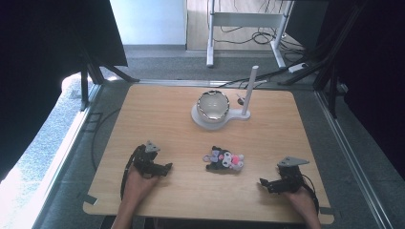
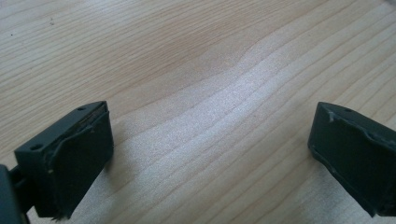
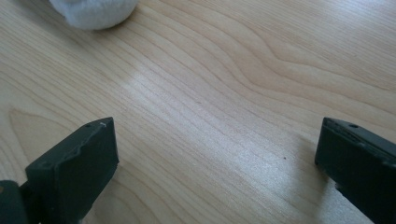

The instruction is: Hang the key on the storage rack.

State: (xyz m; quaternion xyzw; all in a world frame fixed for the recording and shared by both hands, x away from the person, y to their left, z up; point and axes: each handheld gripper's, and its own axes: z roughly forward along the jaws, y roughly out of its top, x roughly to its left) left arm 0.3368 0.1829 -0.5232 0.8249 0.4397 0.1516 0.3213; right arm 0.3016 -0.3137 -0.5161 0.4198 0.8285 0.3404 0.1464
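Resting on the light wooden table, left gripper at 8 o'clock & right gripper at 4, both w/ jaws spread, empty; black-pink plush toy between them, white bowl-shaped stand at 12.

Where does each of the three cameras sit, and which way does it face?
High view: above the near edge, looking forward and down on the table, plush toy, bowl; both forearms, left gripper, right gripper.
Left gripper view: on the left gripper, facing bare wood between open jaws.
Right gripper view: on the right gripper, facing wood and a white plush part.
Shared: the tabletop.
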